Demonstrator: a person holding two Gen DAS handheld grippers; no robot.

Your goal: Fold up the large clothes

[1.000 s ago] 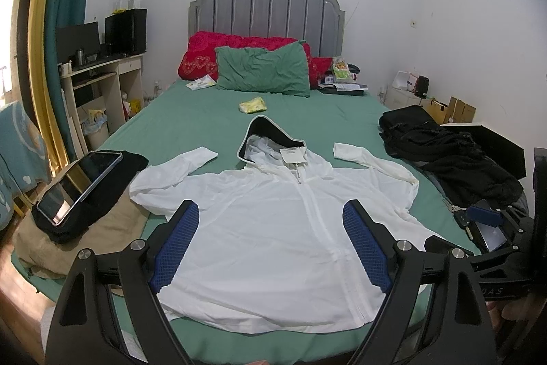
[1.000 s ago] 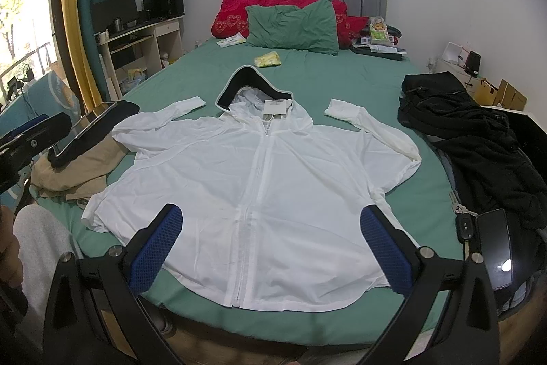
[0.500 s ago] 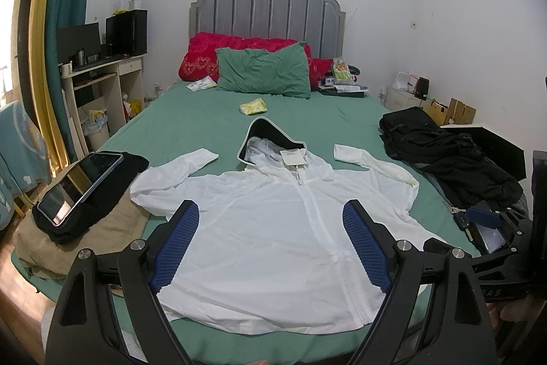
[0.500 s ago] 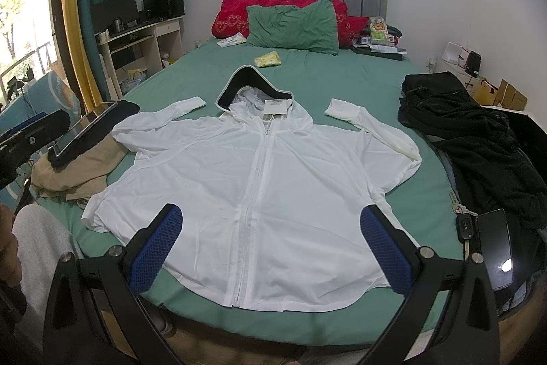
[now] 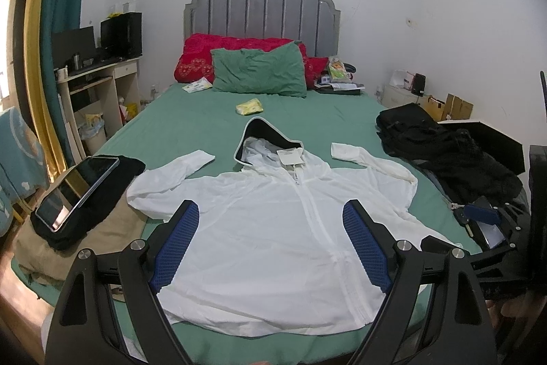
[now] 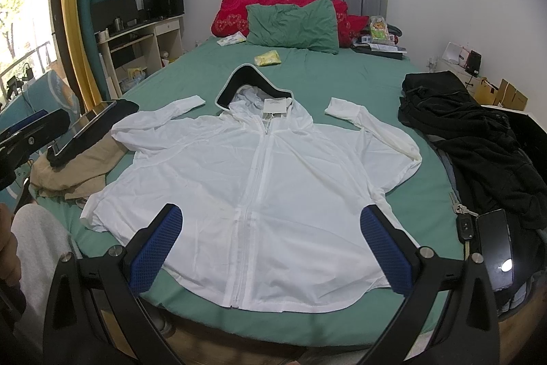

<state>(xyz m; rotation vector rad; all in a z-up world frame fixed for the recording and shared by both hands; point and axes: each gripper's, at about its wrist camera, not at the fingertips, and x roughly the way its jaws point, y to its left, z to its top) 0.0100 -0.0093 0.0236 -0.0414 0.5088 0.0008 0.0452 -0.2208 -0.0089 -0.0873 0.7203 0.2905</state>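
Observation:
A white zip-up hooded jacket (image 5: 280, 221) (image 6: 266, 177) lies flat, front up, on the green bed (image 5: 191, 125) (image 6: 359, 74). Its sleeves are spread to both sides and its dark-lined hood points toward the headboard. My left gripper (image 5: 271, 224) hangs open above the jacket's lower half, holding nothing. My right gripper (image 6: 271, 228) also stands open, over the hem near the foot of the bed. Neither gripper touches the cloth. The right gripper's frame (image 5: 495, 221) shows at the right edge of the left wrist view.
A tablet (image 5: 77, 187) rests on black and tan clothes (image 5: 68, 238) at the bed's left edge. Black clothes (image 6: 478, 139), keys (image 6: 461, 214) and a phone (image 6: 495, 248) lie on the right. Pillows (image 6: 290, 23) and a yellow packet (image 6: 268, 58) sit near the headboard. A desk (image 6: 143, 36) stands to the left.

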